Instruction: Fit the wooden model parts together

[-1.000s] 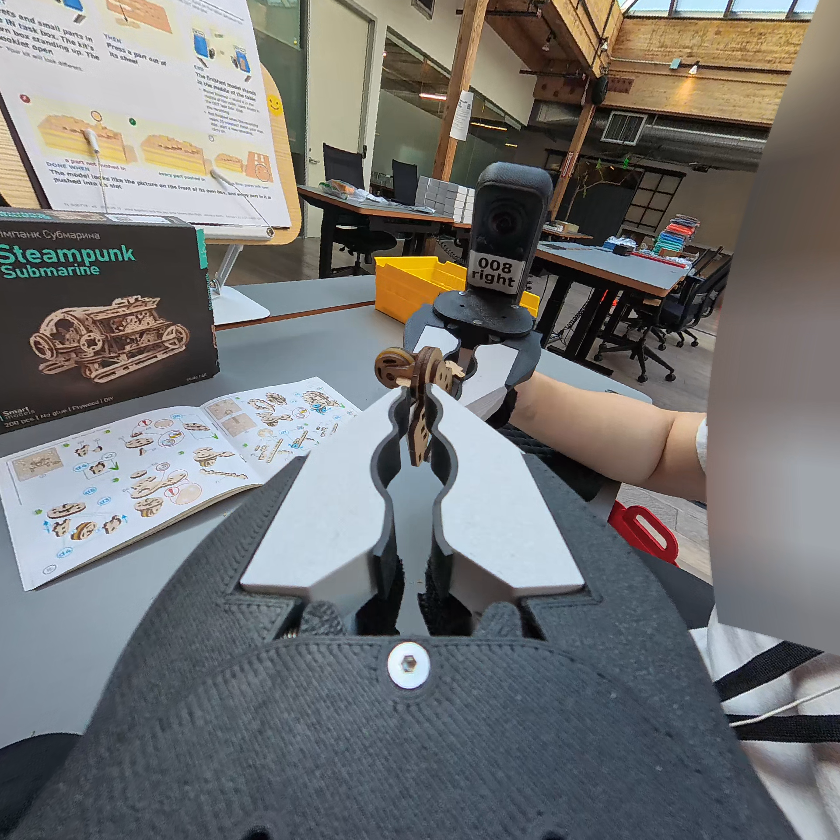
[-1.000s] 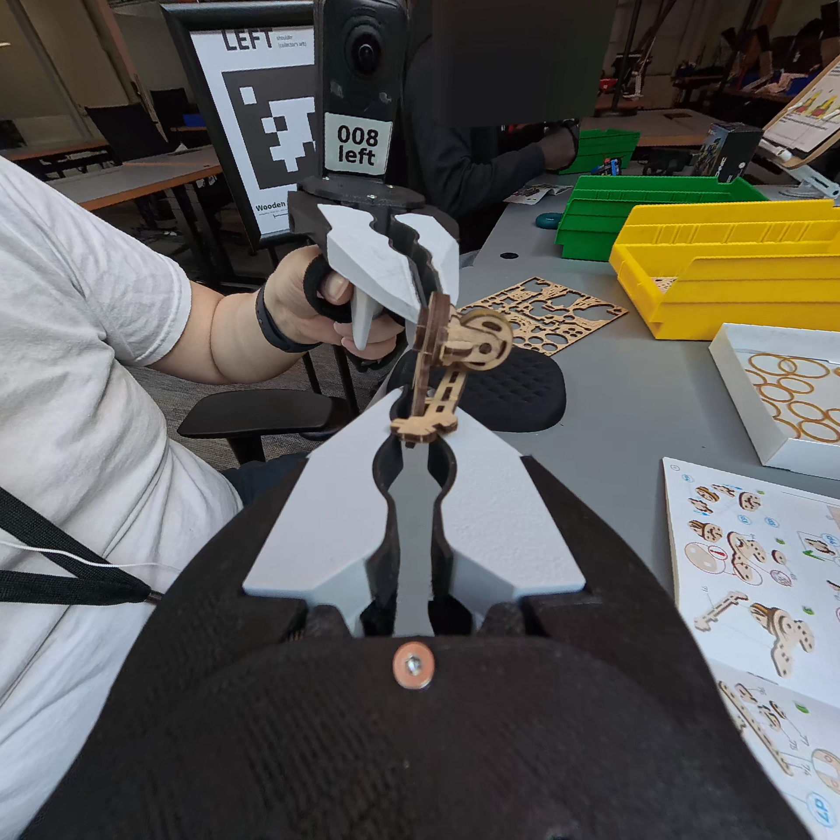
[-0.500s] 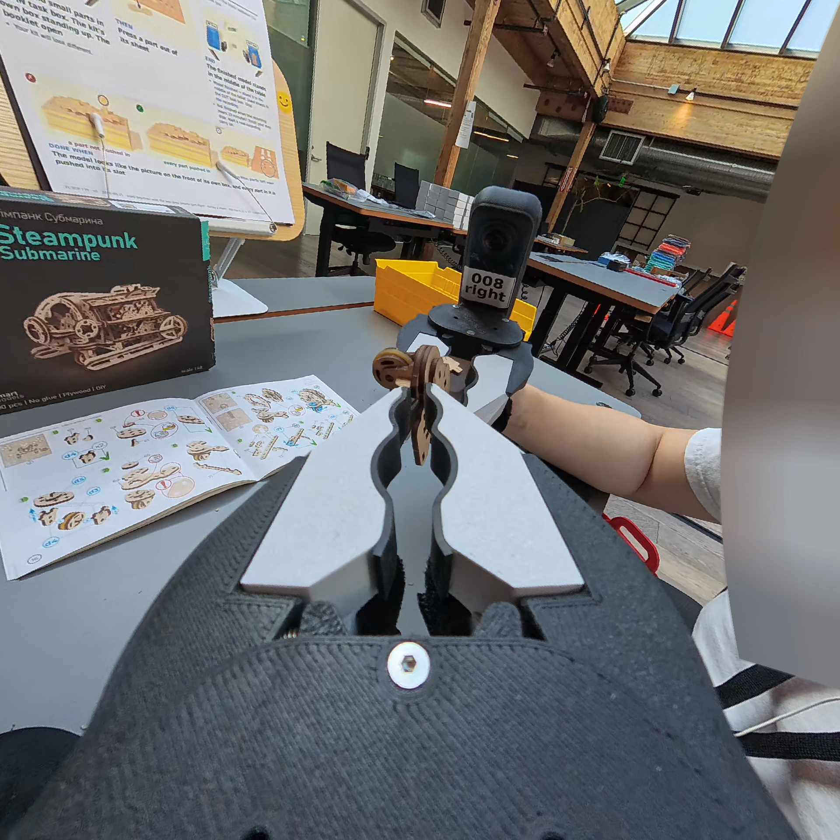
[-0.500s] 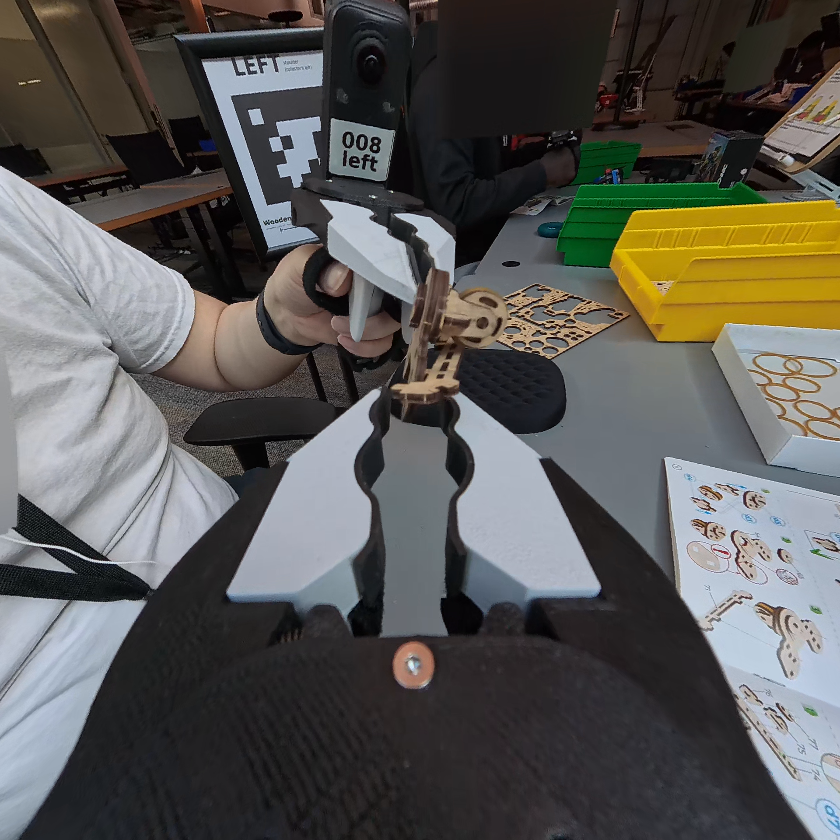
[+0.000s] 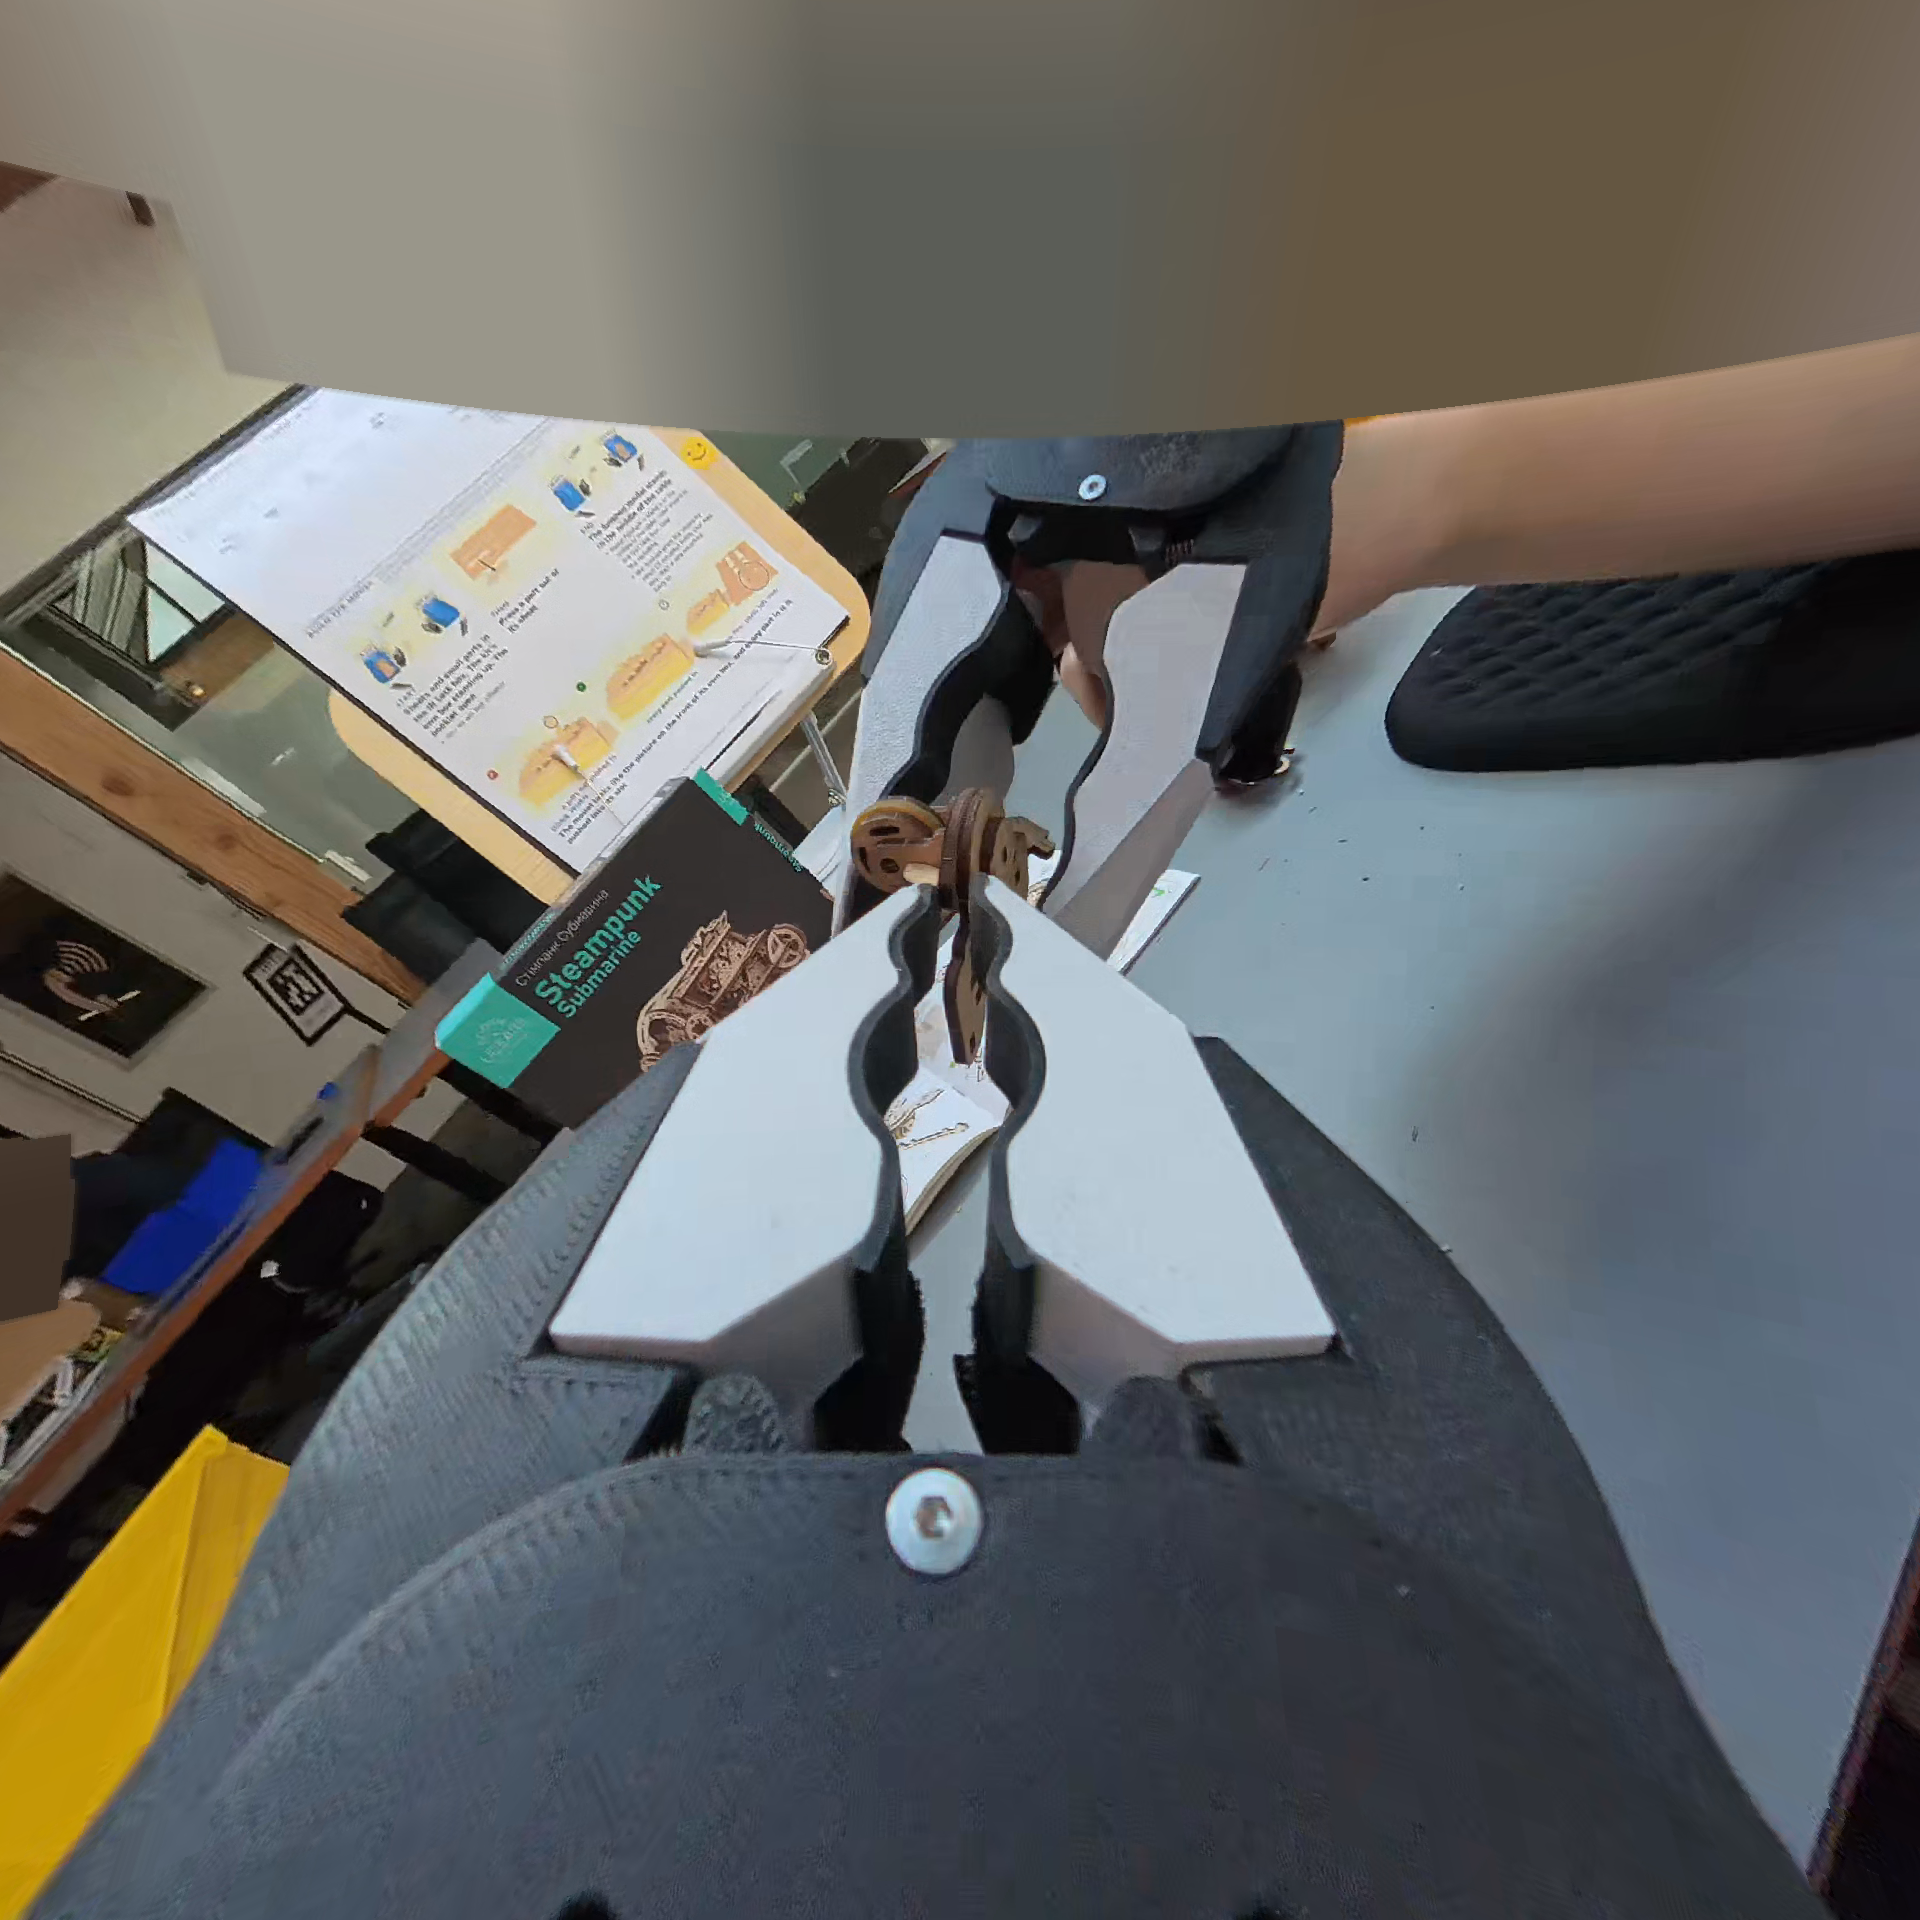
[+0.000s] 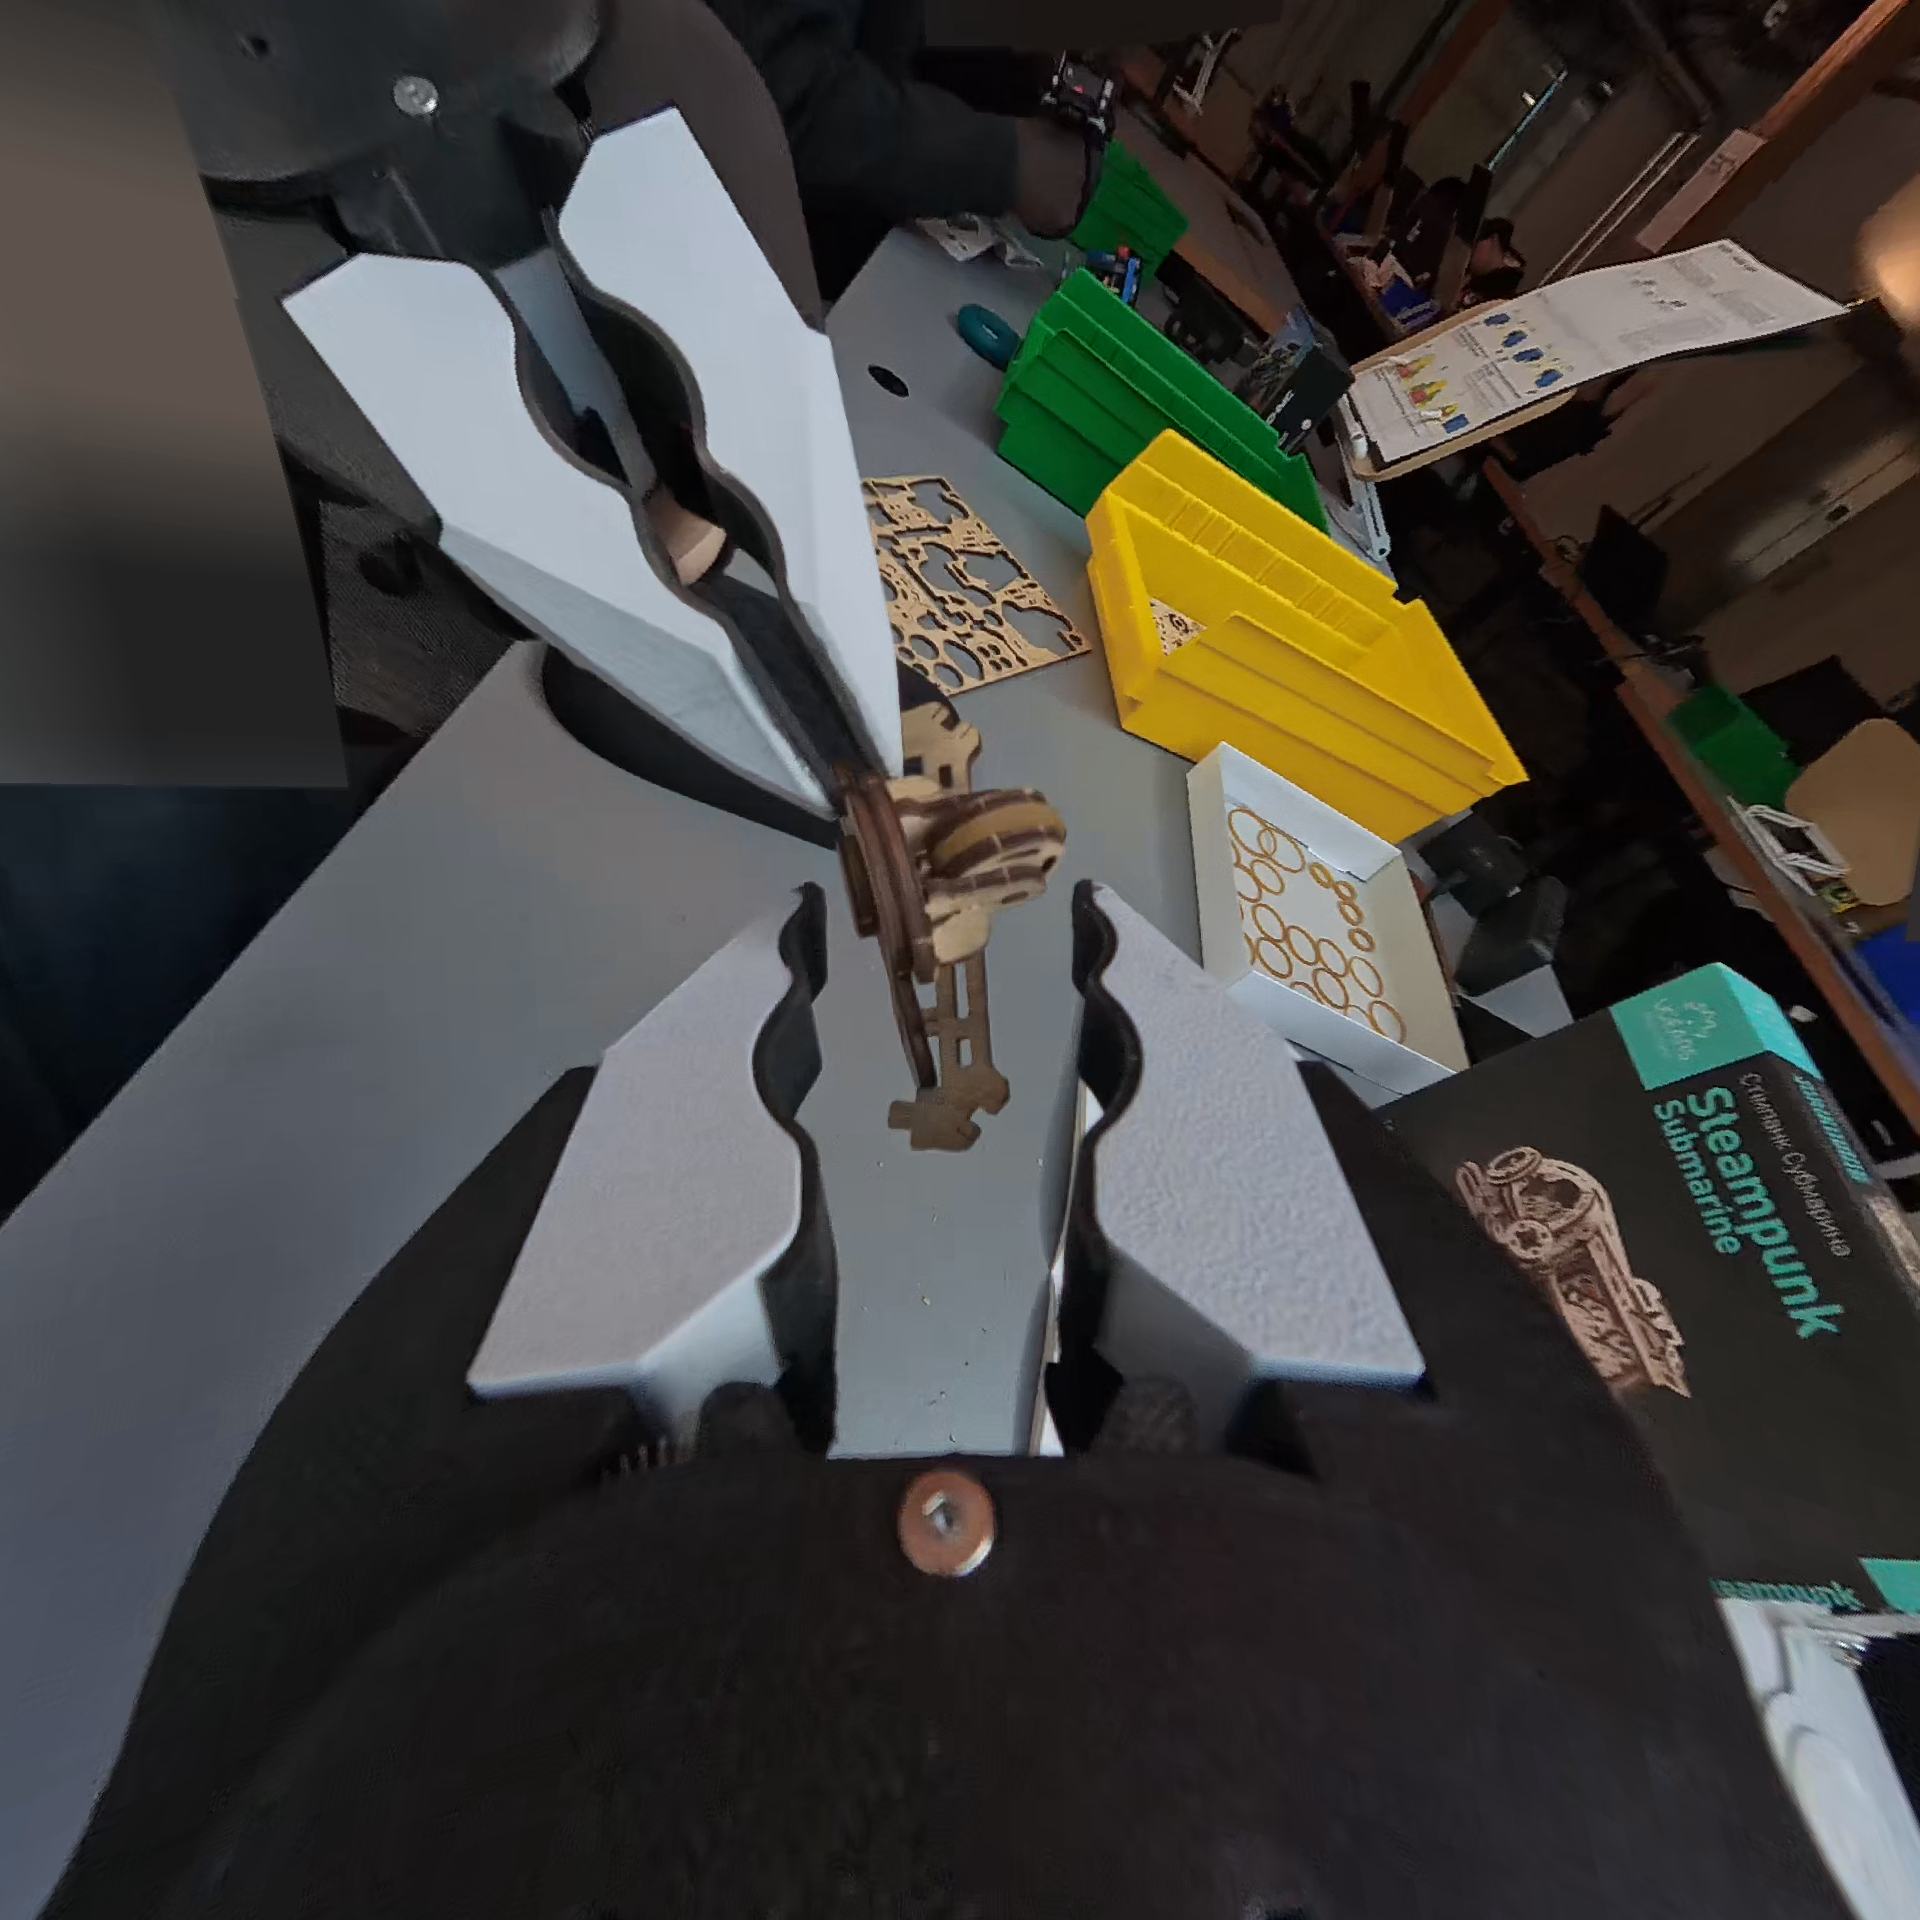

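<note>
Grey worktop (image 6: pixel 436 1039) in an open workshop, with your two grippers meeting above it over a small wooden assembly

Your left gripper (image 5: pixel 951 904) has its fingers clenched on the wooden model part (image 5: pixel 951 852), a stack of discs with a slotted strip hanging down between the finger pads; it is held in the air above the worktop. Your right gripper (image 6: pixel 940 894) is released, its fingers spread wide to either side of the strip without touching it. Toward the far edge of the worktop lie a punched-out wooden sheet (image 6: pixel 966 582), a yellow bin (image 6: pixel 1278 665) and green bins (image 6: pixel 1122 384) behind it. A white tray of wooden rings (image 6: pixel 1309 925) sits just beside the yellow bin, and the black model box (image 6: pixel 1683 1226) stands at the right edge, near your right gripper
</note>
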`<state>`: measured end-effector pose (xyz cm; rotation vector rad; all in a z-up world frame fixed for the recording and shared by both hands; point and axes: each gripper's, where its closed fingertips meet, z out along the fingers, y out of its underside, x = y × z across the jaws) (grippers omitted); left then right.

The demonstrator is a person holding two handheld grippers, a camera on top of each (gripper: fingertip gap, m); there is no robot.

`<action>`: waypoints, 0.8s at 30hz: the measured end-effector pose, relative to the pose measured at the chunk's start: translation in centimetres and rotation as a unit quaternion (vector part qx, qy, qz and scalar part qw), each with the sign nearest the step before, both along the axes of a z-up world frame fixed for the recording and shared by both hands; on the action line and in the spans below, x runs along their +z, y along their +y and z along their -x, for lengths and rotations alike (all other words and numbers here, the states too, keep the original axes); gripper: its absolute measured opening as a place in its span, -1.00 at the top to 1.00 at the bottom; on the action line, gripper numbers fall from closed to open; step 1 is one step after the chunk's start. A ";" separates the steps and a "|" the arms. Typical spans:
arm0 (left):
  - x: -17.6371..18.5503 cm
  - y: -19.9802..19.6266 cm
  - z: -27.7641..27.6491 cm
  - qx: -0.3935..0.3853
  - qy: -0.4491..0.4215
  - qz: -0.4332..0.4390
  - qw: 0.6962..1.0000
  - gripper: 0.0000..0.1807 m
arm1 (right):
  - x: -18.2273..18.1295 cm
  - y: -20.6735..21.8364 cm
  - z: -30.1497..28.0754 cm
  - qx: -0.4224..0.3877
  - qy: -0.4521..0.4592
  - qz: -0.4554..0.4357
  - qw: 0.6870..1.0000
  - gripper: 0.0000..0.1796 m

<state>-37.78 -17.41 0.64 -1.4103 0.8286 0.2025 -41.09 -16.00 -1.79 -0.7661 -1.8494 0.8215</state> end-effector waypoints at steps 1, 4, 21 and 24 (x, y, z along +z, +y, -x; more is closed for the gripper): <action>-0.1 -0.1 -0.4 -0.004 0.008 -0.002 1.000 0.96 | -0.2 -0.1 0.0 -0.006 -0.004 -0.025 1.000 0.55; -0.2 0.0 -0.7 -0.001 0.022 -0.006 1.000 0.96 | -0.9 -0.2 0.1 -0.017 -0.014 -0.062 0.998 0.74; 1.3 -1.9 -0.5 -0.040 0.043 -0.047 0.997 0.51 | 0.7 -3.2 -1.6 0.095 0.020 0.004 0.995 0.81; 1.1 -2.0 -0.8 -0.053 0.052 -0.043 0.996 0.54 | 0.5 -3.6 -1.7 0.104 0.014 0.007 0.994 0.81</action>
